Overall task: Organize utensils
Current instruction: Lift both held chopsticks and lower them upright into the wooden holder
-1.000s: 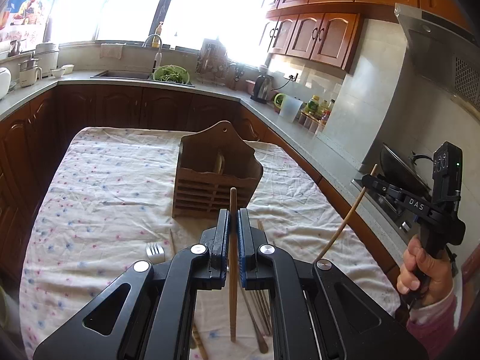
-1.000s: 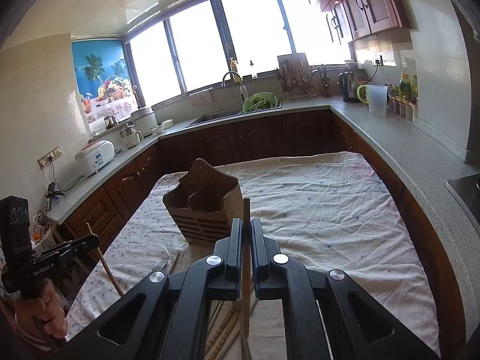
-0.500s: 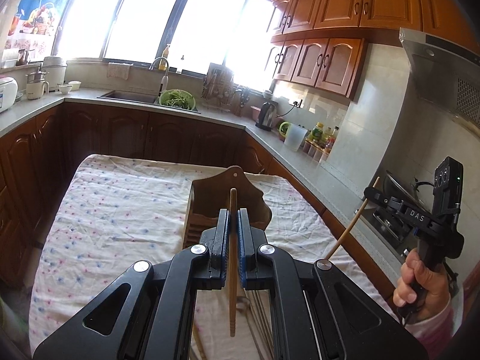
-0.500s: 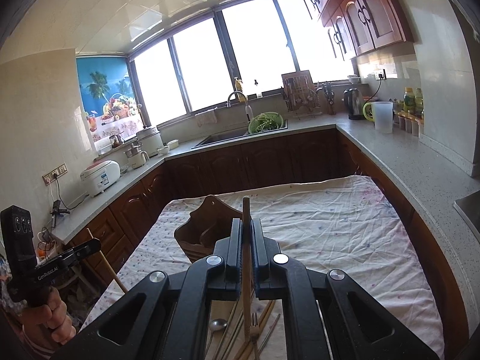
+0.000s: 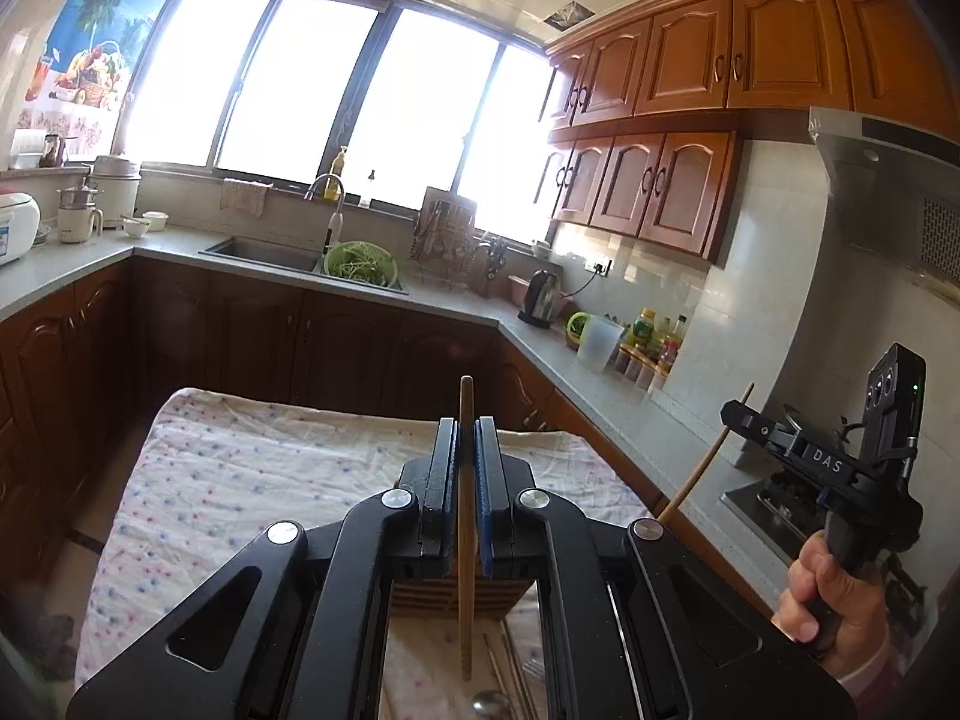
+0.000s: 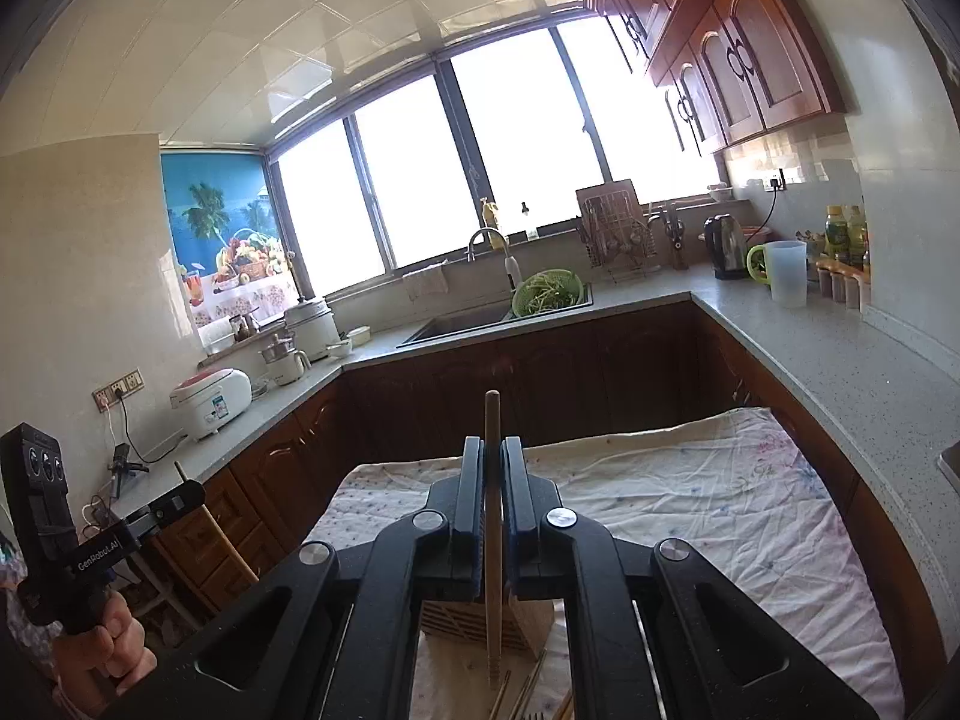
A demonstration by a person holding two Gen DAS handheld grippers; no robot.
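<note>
- Sunlit kitchen in the left wrist view: wooden cabinets, a sink under wide windows, and a desk draped in a dotted cloth.
- Left gripper is clamped on a wooden chopstick, which stands nearly upright between the fingers, its top above them and its lower end hanging over the cloth.
- Just behind that chopstick, below the gripper, sits the slatted wooden utensil holder; a spoon and loose chopsticks lie on the cloth near the bottom edge.
- At the right, a hand holds the right gripper, closed on a second, tilted chopstick.
- Right wrist view: the same kitchen, with a rice cooker on the counter at left and the cloth-covered desk ahead.
- Right gripper is clamped on its chopstick, nearly upright, in front of the utensil holder; more chopsticks lie on the cloth below.
- At far left, a hand holds the left gripper, shut on a slanting chopstick.
</note>
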